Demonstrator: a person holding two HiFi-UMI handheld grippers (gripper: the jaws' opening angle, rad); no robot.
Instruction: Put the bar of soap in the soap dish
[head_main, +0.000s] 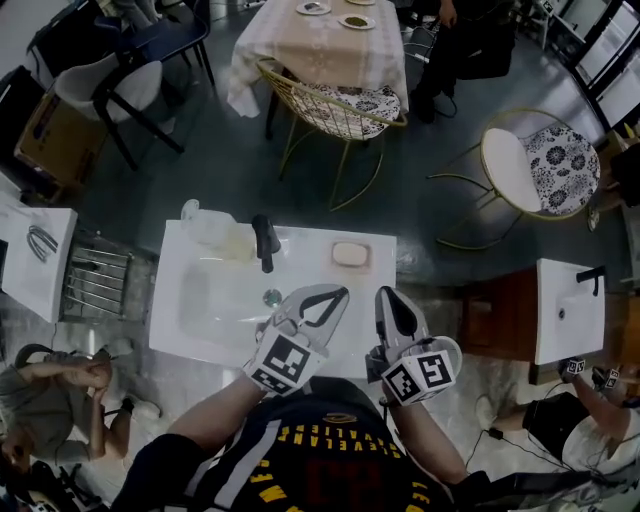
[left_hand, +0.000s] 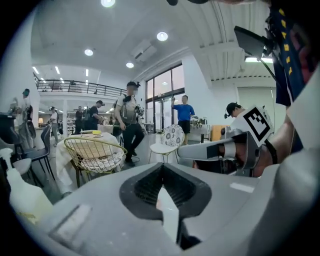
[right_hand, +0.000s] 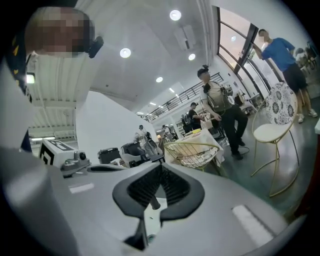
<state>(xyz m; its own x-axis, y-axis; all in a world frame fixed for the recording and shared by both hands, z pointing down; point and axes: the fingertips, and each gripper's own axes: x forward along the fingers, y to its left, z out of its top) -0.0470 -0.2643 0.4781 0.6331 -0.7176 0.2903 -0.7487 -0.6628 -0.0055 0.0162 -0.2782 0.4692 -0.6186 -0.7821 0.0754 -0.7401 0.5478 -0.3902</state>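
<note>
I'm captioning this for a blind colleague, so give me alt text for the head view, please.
Seen from above, the left gripper and the right gripper, both shut and empty, are held over the near edge of a white sink. Beyond them, a bar of soap lies on the sink's rim, right of the black faucet.

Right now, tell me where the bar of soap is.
Head view: the bar of soap lies in the soap dish at the sink top's far right, right of the black faucet, beyond the right gripper.

Dark floor (head_main: 400, 210), gold wire chair (head_main: 335, 110) beside a cloth-covered table (head_main: 320, 50), tall windows (left_hand: 162, 95), round ceiling lights (left_hand: 161, 36).
</note>
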